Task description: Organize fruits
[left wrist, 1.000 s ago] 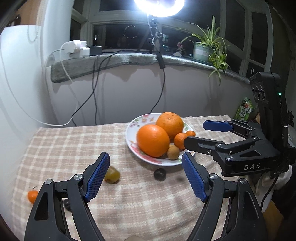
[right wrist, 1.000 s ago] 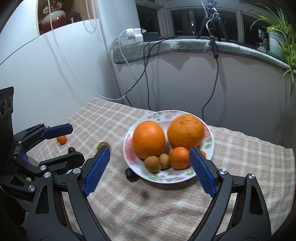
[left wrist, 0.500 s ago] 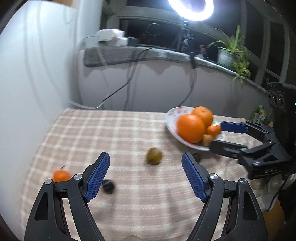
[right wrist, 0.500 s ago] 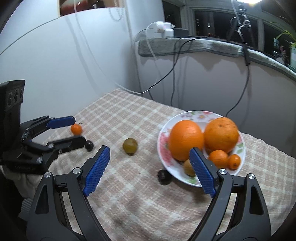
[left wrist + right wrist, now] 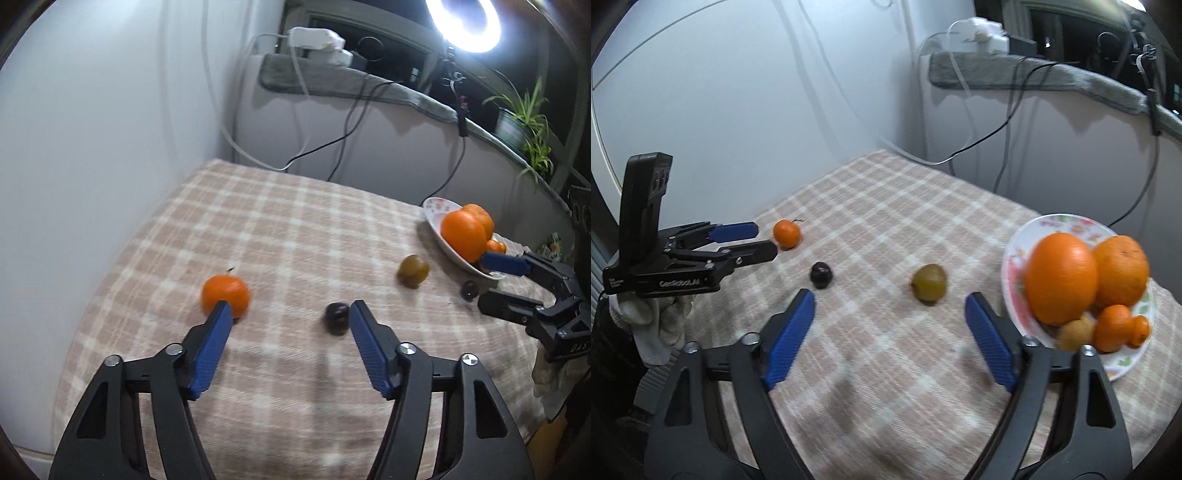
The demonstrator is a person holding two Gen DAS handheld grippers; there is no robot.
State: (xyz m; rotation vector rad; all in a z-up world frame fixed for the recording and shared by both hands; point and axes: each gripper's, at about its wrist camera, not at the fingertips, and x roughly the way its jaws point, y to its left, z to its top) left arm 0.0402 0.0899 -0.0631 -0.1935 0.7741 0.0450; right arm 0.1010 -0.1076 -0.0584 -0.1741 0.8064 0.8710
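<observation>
The bench, covered with a beige checked cloth (image 5: 295, 221), carries loose fruit. The left hand-held gripper (image 5: 288, 314) hangs with its blue-padded jaws spread wide, nothing between them; its left fingertip is just in front of a small orange mandarin (image 5: 225, 294), and a dark round plum (image 5: 336, 316) lies just beside the right fingertip. The right hand-held gripper (image 5: 890, 306) is likewise spread apart and empty, low over the cloth, with a greenish-brown kiwi (image 5: 929, 283) on the cloth just beyond it. At the far right, a white floral plate (image 5: 1067, 223) holds two big oranges (image 5: 1060, 277) and smaller fruit.
</observation>
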